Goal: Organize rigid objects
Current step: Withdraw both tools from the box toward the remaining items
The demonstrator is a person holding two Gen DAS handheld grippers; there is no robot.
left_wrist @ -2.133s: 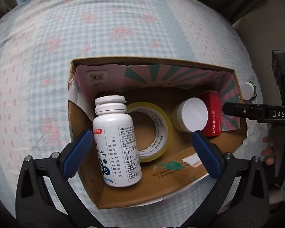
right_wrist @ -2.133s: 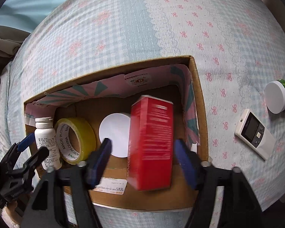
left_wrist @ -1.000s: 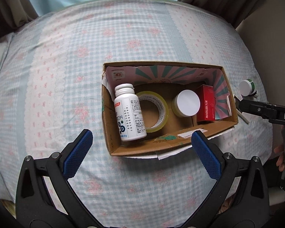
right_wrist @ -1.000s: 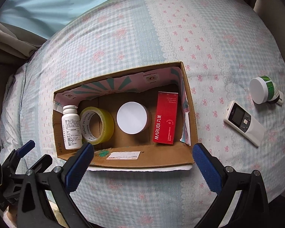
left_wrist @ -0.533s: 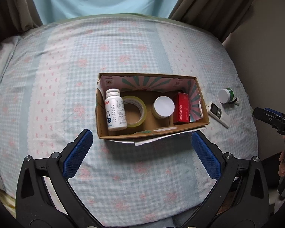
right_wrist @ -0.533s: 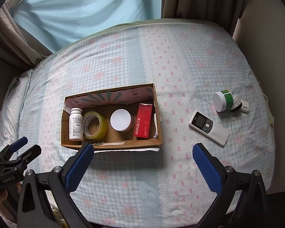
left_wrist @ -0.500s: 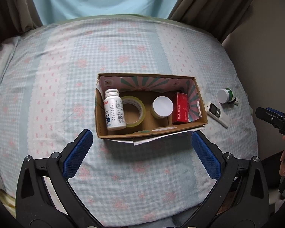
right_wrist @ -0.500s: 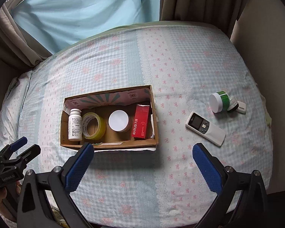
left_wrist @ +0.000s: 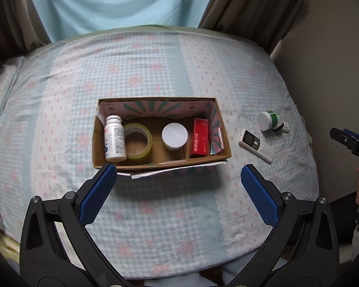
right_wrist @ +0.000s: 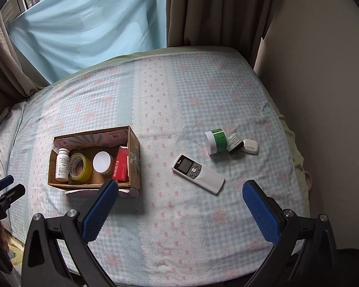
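- "MARUBI" in white on the red box (left_wrist: pixel 199 139), right end of my cardboard box (left_wrist: pixel 160 163)
- "DAS" on my right gripper (left_wrist: pixel 354 143)
- White bottle (left_wrist: pixel 114 138) label: too small to read

Box (left_wrist: pixel 223 141) sits on bed (left_wrist: pixel 155 210), in front of me. Inside, left to right: bottle (left_wrist: pixel 114 138), tape roll (left_wrist: pixel 138 141), round jar (left_wrist: pixel 174 135), small carton (left_wrist: pixel 199 138). Right of box, on bed: remote (right_wrist: pixel 198 173). Behind remote: tub (right_wrist: pixel 215 141), small jar (right_wrist: pixel 235 143), little case (right_wrist: pixel 250 146), side by side.
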